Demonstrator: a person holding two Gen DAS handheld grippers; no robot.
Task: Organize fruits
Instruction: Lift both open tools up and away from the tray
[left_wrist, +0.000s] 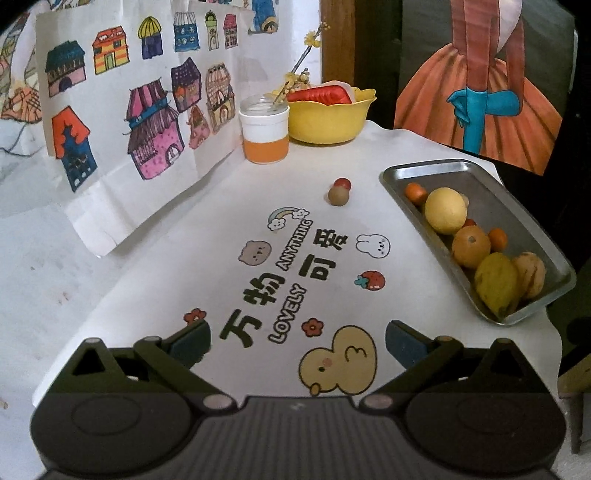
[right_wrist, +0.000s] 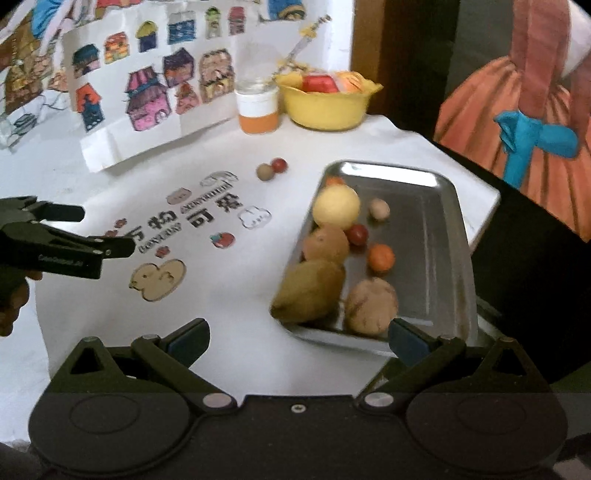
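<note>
A steel tray (left_wrist: 524, 221) (right_wrist: 436, 229) at the right of the white printed table holds several fruits: a yellow lemon (left_wrist: 445, 210) (right_wrist: 336, 206), an orange (left_wrist: 471, 245) (right_wrist: 327, 243), a yellow-green mango (left_wrist: 496, 284) (right_wrist: 308, 290), a brown walnut-like fruit (left_wrist: 530, 273) (right_wrist: 371, 304) and small red and orange ones. Two small round fruits lie loose on the table, one tan (left_wrist: 339, 195) (right_wrist: 264, 172), one red (left_wrist: 342, 183) (right_wrist: 279, 164). My left gripper (left_wrist: 297, 341) (right_wrist: 103, 230) is open over the table's near edge, holding nothing. My right gripper (right_wrist: 297, 341) is open before the tray's near end.
A yellow bowl (left_wrist: 328, 120) (right_wrist: 325, 107) with red items and a white-and-orange jar (left_wrist: 264, 134) (right_wrist: 258, 107) with a flower twig stand at the back. Paper drawings of houses (left_wrist: 140, 110) lean along the left. A dress painting (left_wrist: 491, 96) stands behind the tray.
</note>
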